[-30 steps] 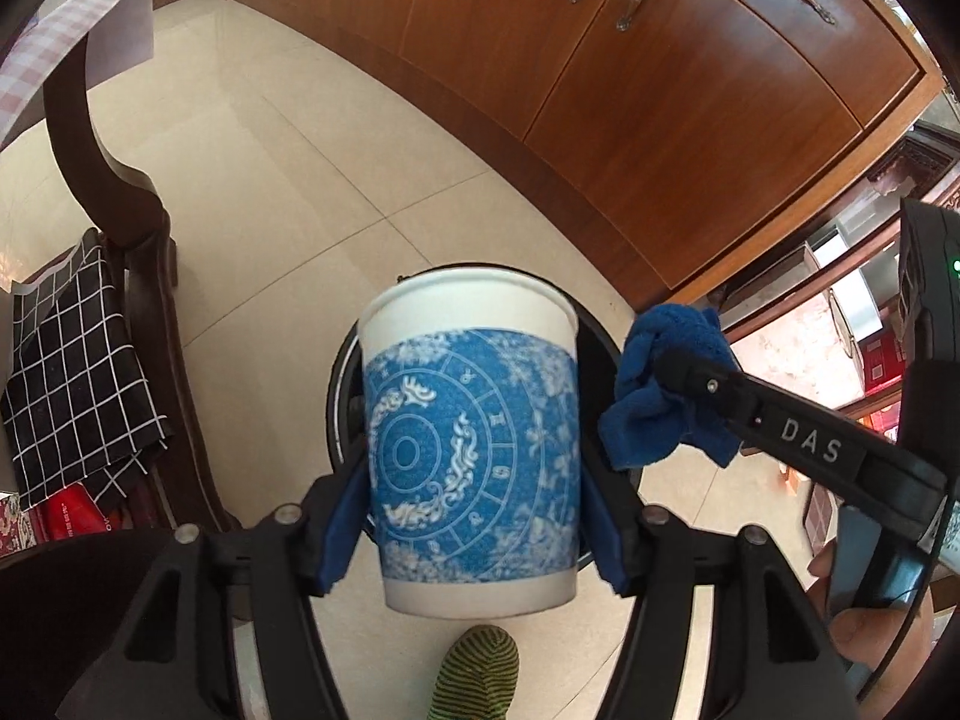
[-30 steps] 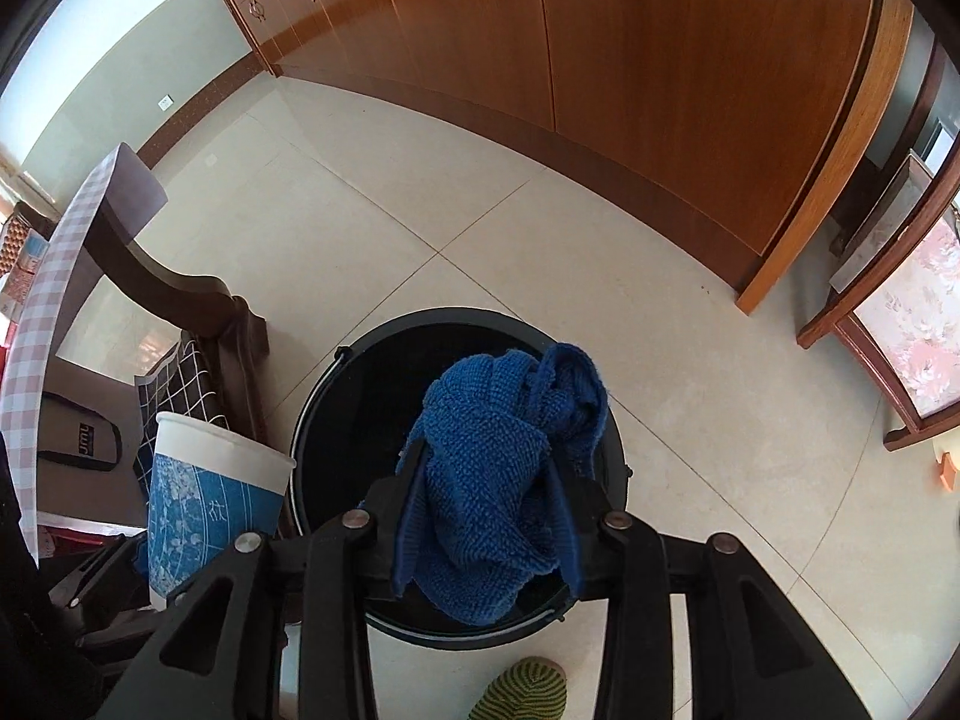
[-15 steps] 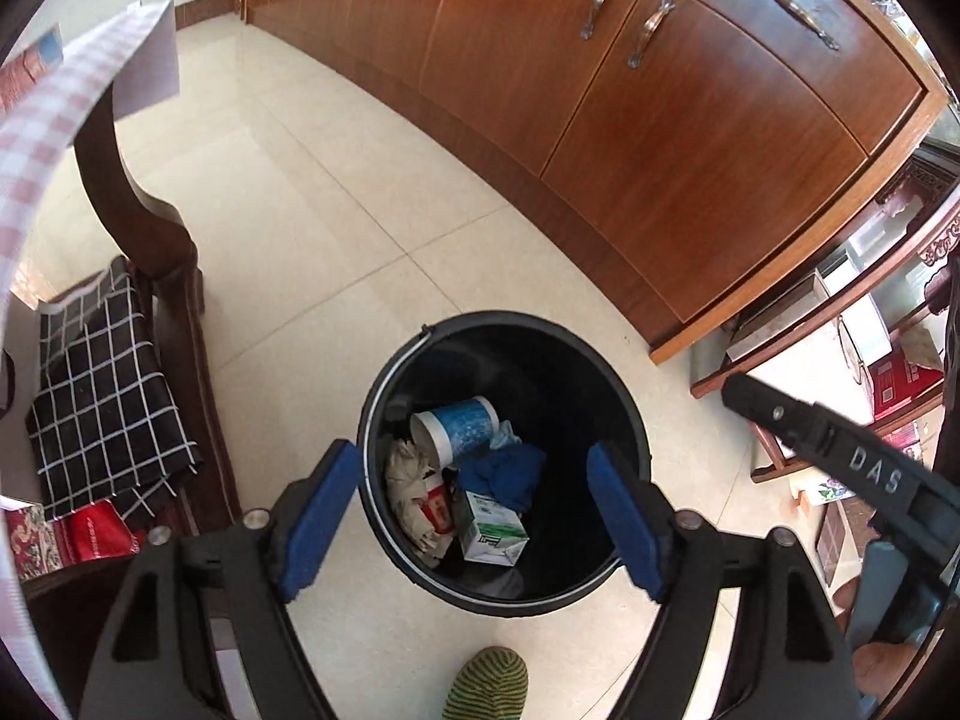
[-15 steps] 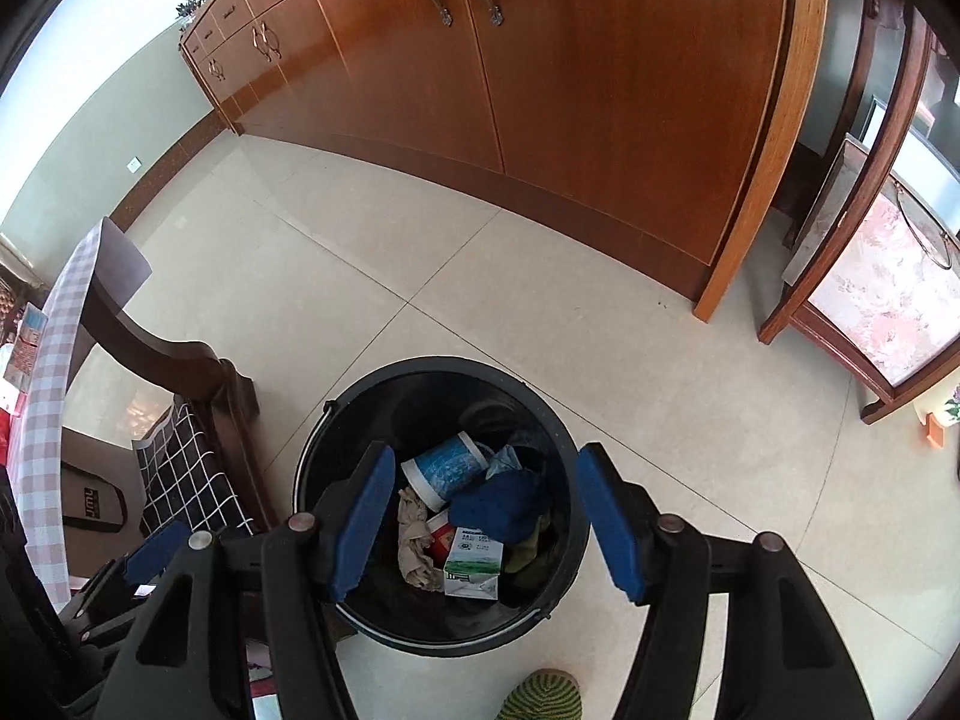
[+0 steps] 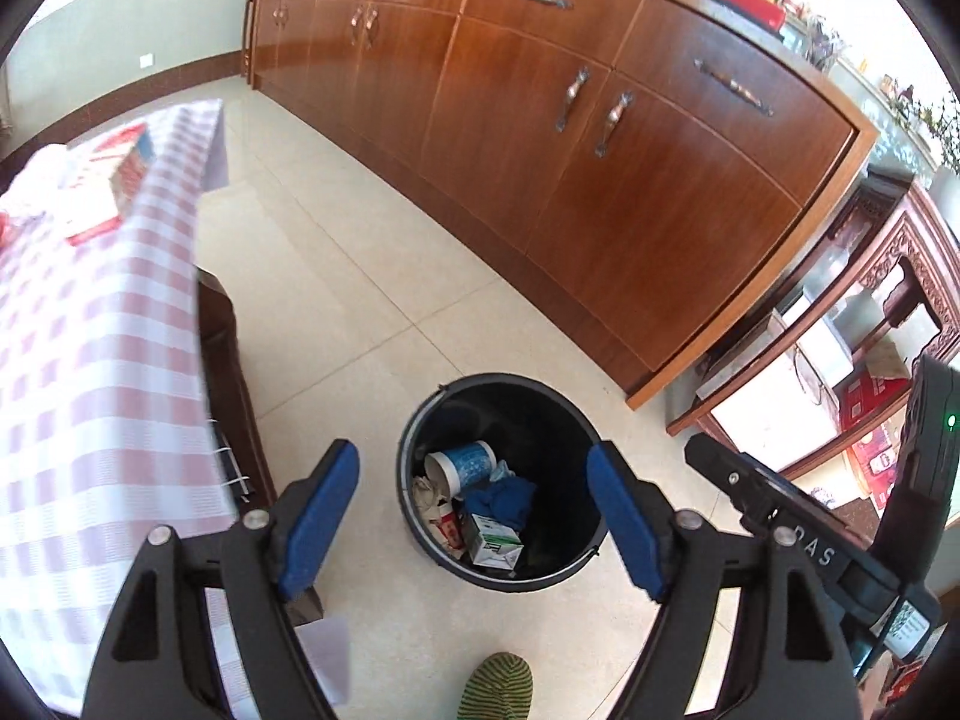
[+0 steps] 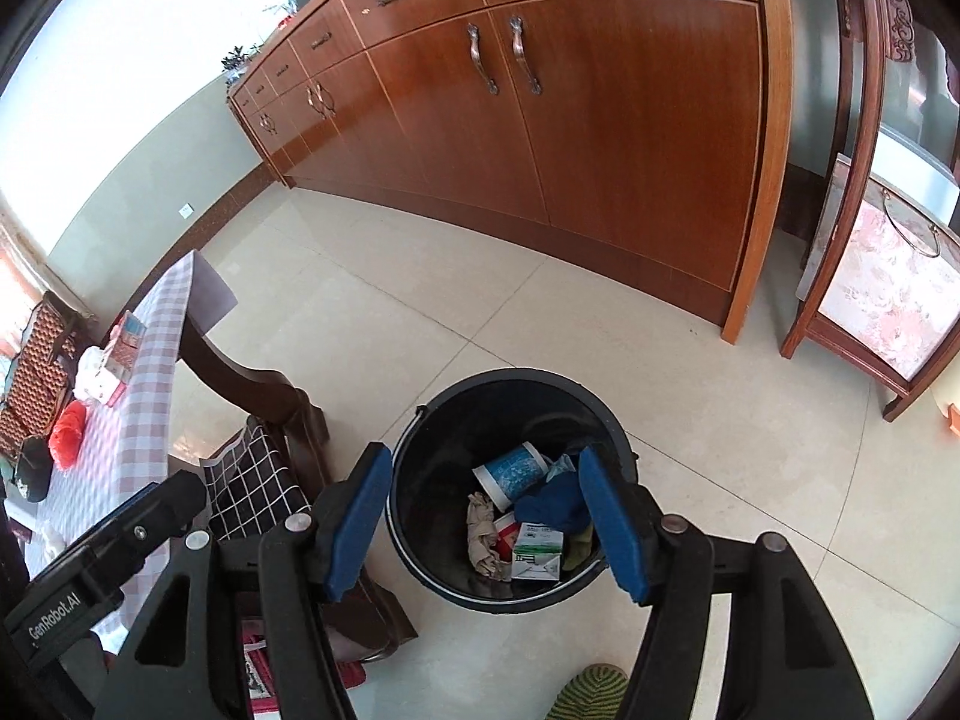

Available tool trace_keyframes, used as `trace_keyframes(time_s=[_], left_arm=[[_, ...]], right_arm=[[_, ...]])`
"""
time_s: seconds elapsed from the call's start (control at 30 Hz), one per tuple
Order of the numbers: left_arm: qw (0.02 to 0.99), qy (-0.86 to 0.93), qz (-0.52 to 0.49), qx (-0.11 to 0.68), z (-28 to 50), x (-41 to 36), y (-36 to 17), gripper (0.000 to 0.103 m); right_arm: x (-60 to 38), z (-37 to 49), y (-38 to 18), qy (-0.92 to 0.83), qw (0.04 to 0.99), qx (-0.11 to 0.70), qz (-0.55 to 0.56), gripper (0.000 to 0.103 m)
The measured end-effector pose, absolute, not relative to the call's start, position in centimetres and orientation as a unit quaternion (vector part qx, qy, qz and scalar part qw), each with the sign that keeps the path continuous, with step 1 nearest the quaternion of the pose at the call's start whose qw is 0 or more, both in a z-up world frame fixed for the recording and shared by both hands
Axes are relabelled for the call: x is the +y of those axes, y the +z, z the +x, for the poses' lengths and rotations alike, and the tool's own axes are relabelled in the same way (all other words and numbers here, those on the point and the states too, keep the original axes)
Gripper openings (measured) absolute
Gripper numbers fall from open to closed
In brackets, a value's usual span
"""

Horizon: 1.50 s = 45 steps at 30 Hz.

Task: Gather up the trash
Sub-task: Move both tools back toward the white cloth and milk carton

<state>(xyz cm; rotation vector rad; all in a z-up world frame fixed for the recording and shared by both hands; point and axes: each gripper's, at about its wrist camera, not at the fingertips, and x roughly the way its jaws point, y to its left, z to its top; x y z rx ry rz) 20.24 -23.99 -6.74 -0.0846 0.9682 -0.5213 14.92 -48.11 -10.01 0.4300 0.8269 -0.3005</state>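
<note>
A: Left wrist view first. The left gripper [image 5: 474, 516] hangs high above the floor, aimed down, its blue pads [image 5: 318, 516] spread wide and holding nothing.

B: And the trash?

A: All in the black bin [image 5: 564, 564], framed between the two fingers at 6 o'clock. I count one blue-patterned paper cup [image 5: 462, 465] on its side, one blue knit cloth [image 5: 501, 495] touching it, one small green-and-white carton [image 5: 495, 543] and some crumpled paper [image 5: 429, 495].

B: Room around it?

A: Bare tile floor [image 5: 372, 276] runs up to the wooden cabinets [image 5: 600, 168] from 12 to 2 o'clock. The checked tablecloth [image 5: 90, 360] edge crowds in at 9 o'clock, and the right gripper [image 5: 798, 534] pokes in at 4 o'clock.

B: Right wrist view?

A: The right gripper [image 6: 486, 516] is also tipped down over the bin [image 6: 432, 564], jaws parted wide, empty. Same load: one cup [image 6: 510, 474], one cloth [image 6: 552, 507], one carton [image 6: 537, 558], crumpled paper [image 6: 483, 540].

B: Edges?

A: A dark chair [image 6: 264, 390] with a black grid cushion [image 6: 252, 492] sits just beside the bin at 8 o'clock. The left gripper's body [image 6: 102, 564] shows at 8 too. Open tile [image 6: 720, 420] lies toward 3 o'clock, and a striped foot [image 6: 591, 696] sits at 6.
</note>
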Motion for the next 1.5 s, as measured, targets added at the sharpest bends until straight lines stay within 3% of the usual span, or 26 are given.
trace_keyframes(time_s=[0.5, 1.03, 1.5], left_arm=[[0.904, -0.141, -0.068, 0.399, 19.3, -10.4, -2.8, 0.08], [0.919, -0.002, -0.087, 0.384, 17.8, 3.2, -4.7, 0.08], [0.913, 0.05, -0.088, 0.396, 19.3, 8.2, -7.5, 0.08]], right_arm=[[-35.6, 16.4, -6.6, -0.029, 0.92, 0.367, 0.132, 0.072], [-21.0, 19.5, -6.1, 0.099, 0.921, 0.367, 0.081, 0.074], [-13.7, 22.8, -7.5, 0.135, 0.914, 0.378, 0.051, 0.074]])
